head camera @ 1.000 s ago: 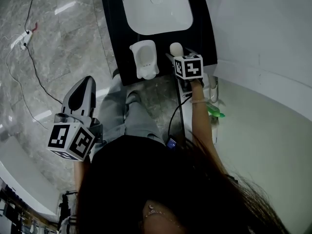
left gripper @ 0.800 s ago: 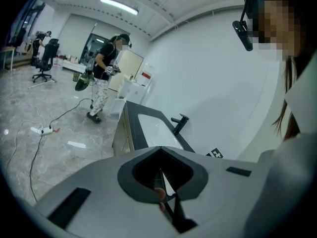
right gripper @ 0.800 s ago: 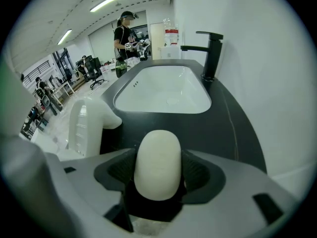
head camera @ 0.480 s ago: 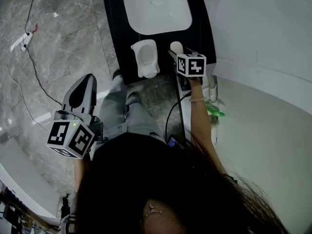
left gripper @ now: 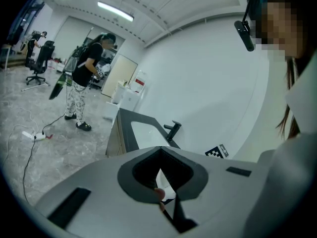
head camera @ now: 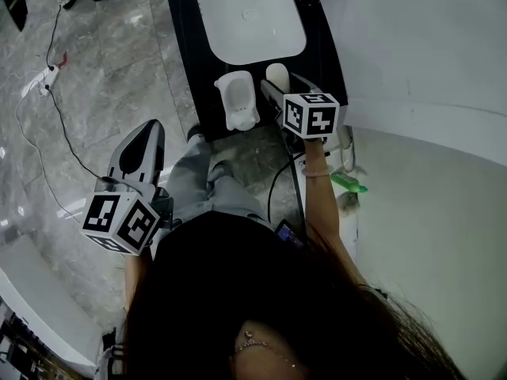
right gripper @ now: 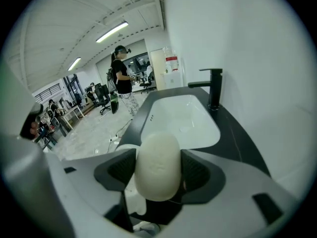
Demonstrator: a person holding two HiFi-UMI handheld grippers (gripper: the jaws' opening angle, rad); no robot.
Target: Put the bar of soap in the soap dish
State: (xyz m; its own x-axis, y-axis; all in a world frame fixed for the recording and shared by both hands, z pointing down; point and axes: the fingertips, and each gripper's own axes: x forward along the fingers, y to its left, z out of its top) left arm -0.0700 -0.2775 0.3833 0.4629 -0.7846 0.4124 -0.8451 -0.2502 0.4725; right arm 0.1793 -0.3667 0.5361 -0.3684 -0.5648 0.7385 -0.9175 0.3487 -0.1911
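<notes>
The pale oval bar of soap (head camera: 277, 75) (right gripper: 157, 167) sits upright between the jaws of my right gripper (head camera: 276, 85) (right gripper: 158, 175). The jaws have just been closing and now press on both its sides. The soap hangs a little above the black counter (head camera: 181, 46). The white soap dish (head camera: 236, 100) stands just left of it near the counter's front edge, and its rim (right gripper: 130, 198) shows below the soap. My left gripper (head camera: 142, 141) (left gripper: 161, 202) is low at the left over the floor, away from the counter, its jaws together with nothing held.
A white basin (head camera: 247, 18) (right gripper: 183, 118) is set in the counter behind the dish, with a black tap (right gripper: 213, 86) at the wall side. A white wall runs along the right. A cable and plug strip (head camera: 47, 74) lie on the grey floor. People stand far off.
My right gripper has lifted the soap off the counter beside the dish. The left gripper has hardly moved.
</notes>
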